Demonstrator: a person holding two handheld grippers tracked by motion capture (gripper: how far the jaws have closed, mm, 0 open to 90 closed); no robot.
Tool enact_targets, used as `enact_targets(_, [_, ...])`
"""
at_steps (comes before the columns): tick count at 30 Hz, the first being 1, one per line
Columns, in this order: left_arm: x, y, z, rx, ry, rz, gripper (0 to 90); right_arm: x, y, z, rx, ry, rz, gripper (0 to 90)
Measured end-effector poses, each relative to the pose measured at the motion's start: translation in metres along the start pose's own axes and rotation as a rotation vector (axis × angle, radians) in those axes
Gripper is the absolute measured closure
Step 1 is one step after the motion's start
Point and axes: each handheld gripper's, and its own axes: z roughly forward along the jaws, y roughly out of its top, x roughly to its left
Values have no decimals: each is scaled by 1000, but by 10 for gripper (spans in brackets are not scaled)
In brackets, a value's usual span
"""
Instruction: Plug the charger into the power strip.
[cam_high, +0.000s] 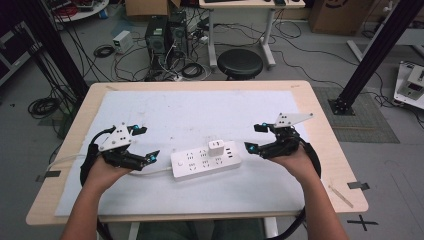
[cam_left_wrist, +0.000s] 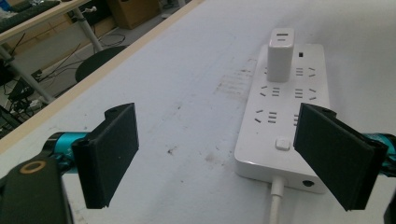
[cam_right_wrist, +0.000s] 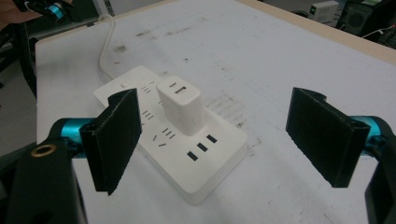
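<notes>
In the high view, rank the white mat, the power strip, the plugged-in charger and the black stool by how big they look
1. White mat, largest by far.
2. Power strip and black stool: they look about alike, and the stool sits farther off, so no ranking.
3. Charger, smallest.

- From the high view we look forward and down on the whole table (cam_high: 320, 125), with floor, stool (cam_high: 240, 62) and cables beyond its far edge.
- In the left gripper view we sit low and close over the mat, looking along the strip (cam_left_wrist: 285, 121) from its cord end, with the charger (cam_left_wrist: 280, 55) at the far end.
- In the right gripper view we face the strip (cam_right_wrist: 173, 140) from its opposite end, equally near.
- All three views share the strip and charger (cam_right_wrist: 180, 105).
</notes>
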Motion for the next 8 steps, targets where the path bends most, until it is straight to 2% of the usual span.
enact_targets(8, [2, -3, 2, 5, 20, -25, 141, 5, 4, -1, -7, -15, -15, 185])
